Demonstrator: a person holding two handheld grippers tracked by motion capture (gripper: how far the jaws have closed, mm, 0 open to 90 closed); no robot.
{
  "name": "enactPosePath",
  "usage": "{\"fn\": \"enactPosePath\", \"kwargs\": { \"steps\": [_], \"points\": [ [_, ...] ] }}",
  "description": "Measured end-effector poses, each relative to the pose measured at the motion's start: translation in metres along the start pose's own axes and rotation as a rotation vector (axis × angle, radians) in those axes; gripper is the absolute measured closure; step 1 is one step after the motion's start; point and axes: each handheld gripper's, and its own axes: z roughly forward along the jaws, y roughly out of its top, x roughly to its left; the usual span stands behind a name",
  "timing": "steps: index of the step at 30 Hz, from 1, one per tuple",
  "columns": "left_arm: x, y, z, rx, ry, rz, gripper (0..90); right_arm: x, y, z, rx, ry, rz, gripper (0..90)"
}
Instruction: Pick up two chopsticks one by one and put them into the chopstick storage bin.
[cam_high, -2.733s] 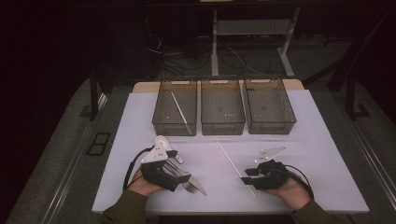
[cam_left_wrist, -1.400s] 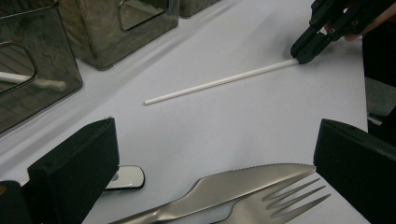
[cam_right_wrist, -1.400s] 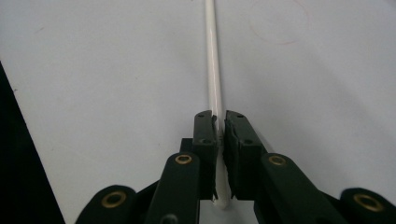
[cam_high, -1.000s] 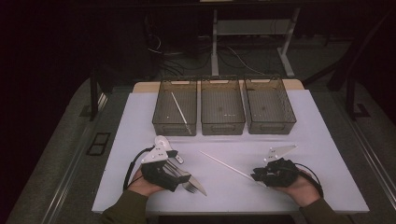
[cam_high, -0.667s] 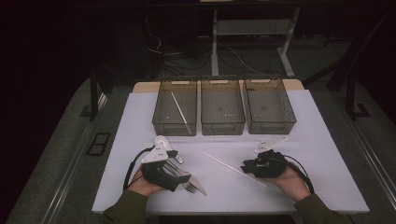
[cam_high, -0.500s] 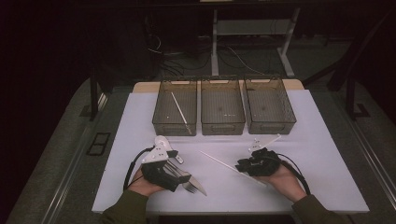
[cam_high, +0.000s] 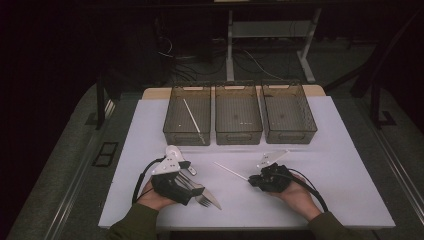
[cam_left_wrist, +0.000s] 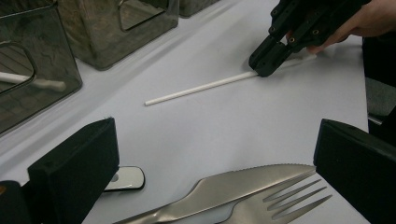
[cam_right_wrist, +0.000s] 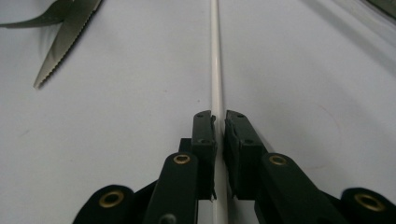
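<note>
Your right gripper (cam_right_wrist: 220, 122) has its jaws clamped on the white chopstick (cam_right_wrist: 215, 56), which lies on the white tabletop (cam_high: 325, 165) in front of the middle bin (cam_high: 238, 114); your left gripper (cam_left_wrist: 219, 154) rests with its jaws wide apart, gripping nothing. A knife (cam_left_wrist: 233, 186) and fork (cam_left_wrist: 285, 203) lie side by side between those jaws; another chopstick (cam_high: 192, 120) rests in the left bin (cam_high: 172, 115).

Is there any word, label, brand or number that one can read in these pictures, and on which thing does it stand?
None: no readable text on the three bins, the white stick, the knife, the fork, the white table or either tool.
</note>
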Motion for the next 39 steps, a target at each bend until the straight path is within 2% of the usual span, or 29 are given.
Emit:
{"fn": "enactPosePath", "kwargs": {
  "steps": [2, 8, 15, 30, 39],
  "points": [
    [0.000, 0.000, 0.000, -0.001, 0.001, -0.002, 0.0, 0.003, 0.000, 0.000, 0.001, -0.021, -0.005, 82.4],
    [-0.001, 0.000, -0.001, -0.006, 0.001, -0.001, 0.0, 0.004, -0.001, 0.000, -0.008, -0.035, -0.007, 84.7],
    [-0.001, 0.001, -0.001, -0.010, -0.002, -0.004, 0.0, -0.001, -0.001, -0.005, -0.017, -0.015, 0.017, 84.8],
    [0.000, 0.001, -0.002, -0.013, 0.000, -0.008, 0.0, -0.011, 0.004, -0.027, -0.113, 0.031, 0.082, 84.9],
    [0.000, 0.001, -0.001, -0.013, -0.001, -0.007, 0.0, -0.016, 0.010, -0.040, -0.162, 0.044, 0.092, 84.9]
  ]
}}
